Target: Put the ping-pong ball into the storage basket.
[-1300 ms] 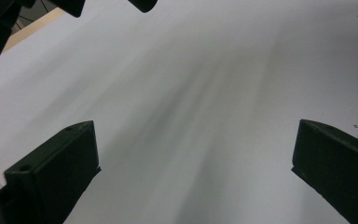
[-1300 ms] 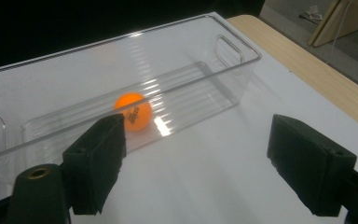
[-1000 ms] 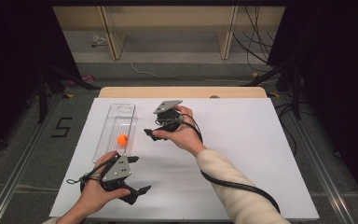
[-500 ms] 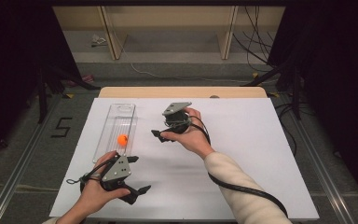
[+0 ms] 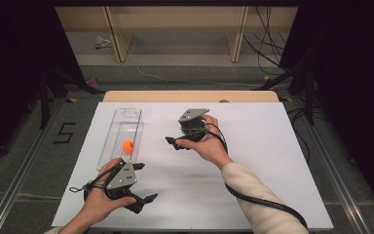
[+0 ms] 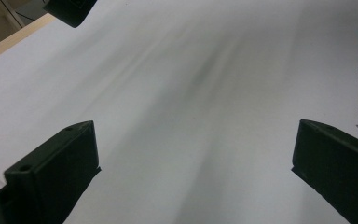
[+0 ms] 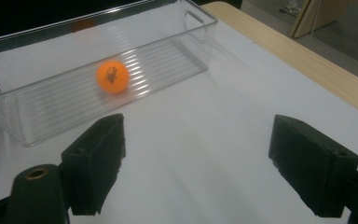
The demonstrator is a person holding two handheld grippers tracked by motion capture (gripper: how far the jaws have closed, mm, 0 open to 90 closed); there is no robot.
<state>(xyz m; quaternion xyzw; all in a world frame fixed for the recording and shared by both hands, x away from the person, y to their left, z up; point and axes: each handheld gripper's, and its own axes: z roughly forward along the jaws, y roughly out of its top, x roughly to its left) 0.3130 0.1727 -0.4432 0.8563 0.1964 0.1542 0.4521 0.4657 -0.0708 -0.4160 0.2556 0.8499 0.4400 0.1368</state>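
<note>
An orange ball (image 5: 128, 145) lies in a clear plastic tray (image 5: 126, 111) at the left of the white table top. My right gripper (image 5: 172, 144) hovers mid-table, to the right of the tray, jaws pointing left at it. They stand open with nothing between them. In the right gripper view (image 7: 196, 158) the ball (image 7: 113, 77) rests on the ribbed floor of the tray (image 7: 186, 28), well ahead of the jaws. My left gripper (image 5: 146, 183) sits near the front left edge, just in front of the tray's near end, open and empty. The left gripper view (image 6: 191, 158) looks over bare white surface.
The white sheet (image 5: 253, 146) stretches wide to the right of both hands. A wooden table edge (image 5: 190, 96) runs along the back. Beyond it stand a wooden frame (image 5: 236, 34) and cables on the floor. A black mark "5" (image 5: 64, 132) is on the floor at left.
My right gripper has drifted to the right, away from the tray, with its jaws still open. The left gripper, the tray and the ball have stayed put.
</note>
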